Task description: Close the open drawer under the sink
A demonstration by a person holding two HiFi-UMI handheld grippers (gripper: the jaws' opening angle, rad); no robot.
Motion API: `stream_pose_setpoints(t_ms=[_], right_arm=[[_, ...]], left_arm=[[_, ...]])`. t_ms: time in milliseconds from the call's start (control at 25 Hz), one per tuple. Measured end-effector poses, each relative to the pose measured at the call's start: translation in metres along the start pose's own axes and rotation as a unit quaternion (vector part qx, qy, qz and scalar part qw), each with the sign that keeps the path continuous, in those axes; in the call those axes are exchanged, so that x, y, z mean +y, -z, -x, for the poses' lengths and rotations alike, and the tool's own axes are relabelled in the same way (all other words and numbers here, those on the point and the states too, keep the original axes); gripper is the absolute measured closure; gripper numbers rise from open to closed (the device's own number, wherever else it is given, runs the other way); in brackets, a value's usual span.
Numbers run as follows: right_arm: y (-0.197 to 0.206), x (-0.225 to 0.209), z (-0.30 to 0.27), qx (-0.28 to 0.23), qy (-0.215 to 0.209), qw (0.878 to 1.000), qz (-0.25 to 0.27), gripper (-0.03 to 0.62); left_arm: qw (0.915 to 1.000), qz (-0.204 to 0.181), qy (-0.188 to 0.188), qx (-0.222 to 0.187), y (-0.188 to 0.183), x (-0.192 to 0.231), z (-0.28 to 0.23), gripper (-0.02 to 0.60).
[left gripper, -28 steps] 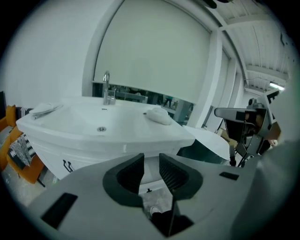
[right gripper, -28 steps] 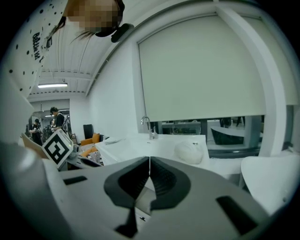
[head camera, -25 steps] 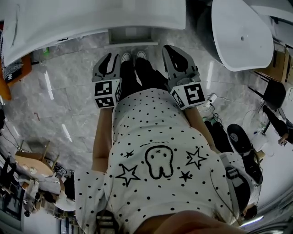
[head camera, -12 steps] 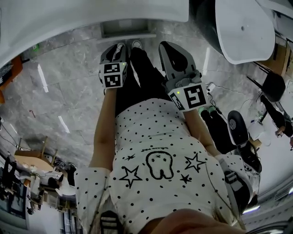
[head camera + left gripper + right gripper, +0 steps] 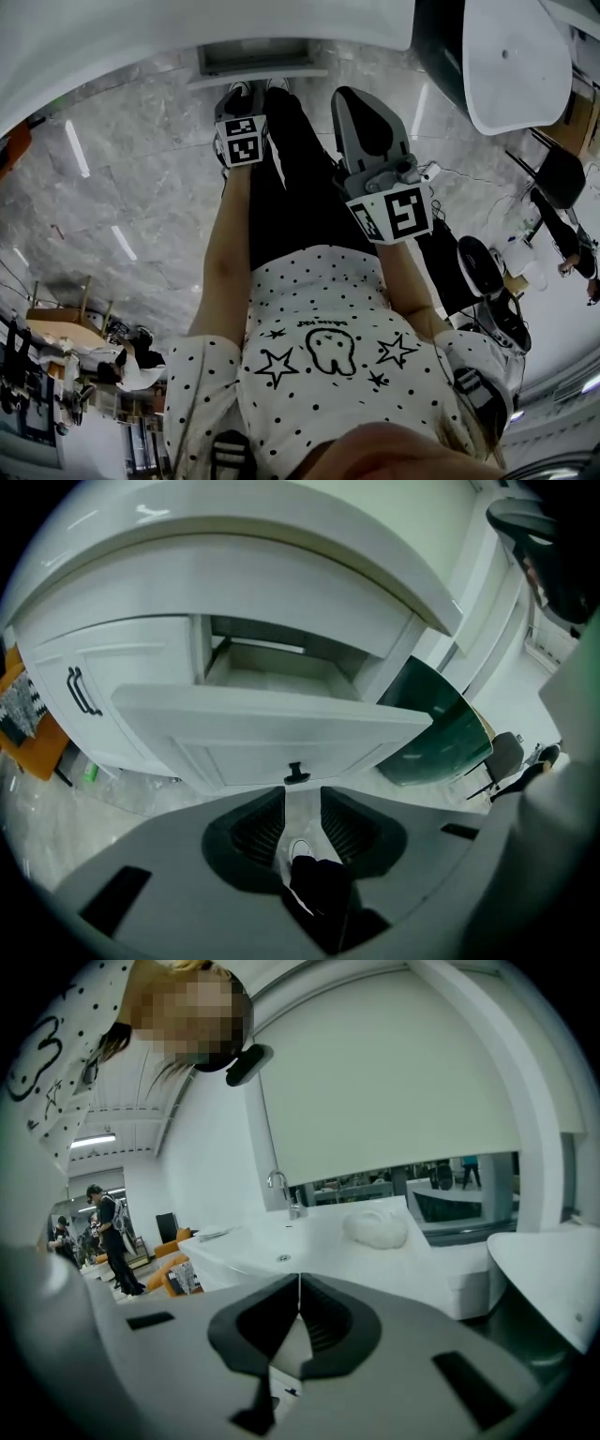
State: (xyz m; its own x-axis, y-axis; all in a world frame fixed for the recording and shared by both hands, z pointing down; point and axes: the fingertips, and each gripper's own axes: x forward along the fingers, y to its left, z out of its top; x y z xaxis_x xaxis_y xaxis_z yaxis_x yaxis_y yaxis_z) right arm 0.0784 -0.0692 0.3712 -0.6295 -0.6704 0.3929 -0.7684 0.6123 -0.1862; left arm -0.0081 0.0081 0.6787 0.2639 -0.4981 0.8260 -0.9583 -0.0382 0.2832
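**Drawer open under the sink, left gripper facing its front**

We see the drawer [image 5: 267, 731] pulled well out from the white cabinet under the sink counter [image 5: 234, 564]. Its flat front panel tilts across the middle of the left gripper view, and the hollow of the box shows behind it. A small dark handle [image 5: 296, 774] sits at the lower edge of the front panel.

The left gripper [image 5: 302, 803] points down toward that front, with its jaw tips just below the handle and clear of it. Its jaws stand apart and have just been opening. Nothing is clamped between them. Through the gap we see only the pale floor [image 5: 56, 808] and the toe of the person's white shoe [image 5: 300, 848]. To the left of the drawer is a closed cupboard door [image 5: 112, 696] with a dark handle of its own.

The right gripper [image 5: 298, 1283] is held higher and more level. Its jaws are pressed together at the tips with nothing in them. Beyond it we see a white counter with a tap [image 5: 278, 1185] and a white lump [image 5: 375, 1227] lying on top.

From the head view, both grippers reach out ahead of the person's dotted shirt [image 5: 328, 375], and the drawer lies at the top, just past the shoes.
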Motion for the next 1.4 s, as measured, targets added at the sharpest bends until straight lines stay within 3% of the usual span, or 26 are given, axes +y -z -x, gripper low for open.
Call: stream_pose_setpoints(t_ms=[480,680,1400], right_arm=[[0.059,-0.003,-0.006,0.024,0.054,0.997,-0.045,0.579],[0.081,0.004,-0.010,0.041,0.063,0.995,-0.058,0.579],[0.108,-0.011,-0.011,0.063,0.073,0.994,-0.059,0.579]], left_arm=[[0.9987,0.027,0.014,-0.041,-0.004,0.001,-0.063,0.428],[0.9987,0.005,0.016,-0.047,-0.003,0.005,-0.076,0.428],[0.9976,0.001,0.009,-0.069,-0.001,-0.004,-0.088,0.442]])
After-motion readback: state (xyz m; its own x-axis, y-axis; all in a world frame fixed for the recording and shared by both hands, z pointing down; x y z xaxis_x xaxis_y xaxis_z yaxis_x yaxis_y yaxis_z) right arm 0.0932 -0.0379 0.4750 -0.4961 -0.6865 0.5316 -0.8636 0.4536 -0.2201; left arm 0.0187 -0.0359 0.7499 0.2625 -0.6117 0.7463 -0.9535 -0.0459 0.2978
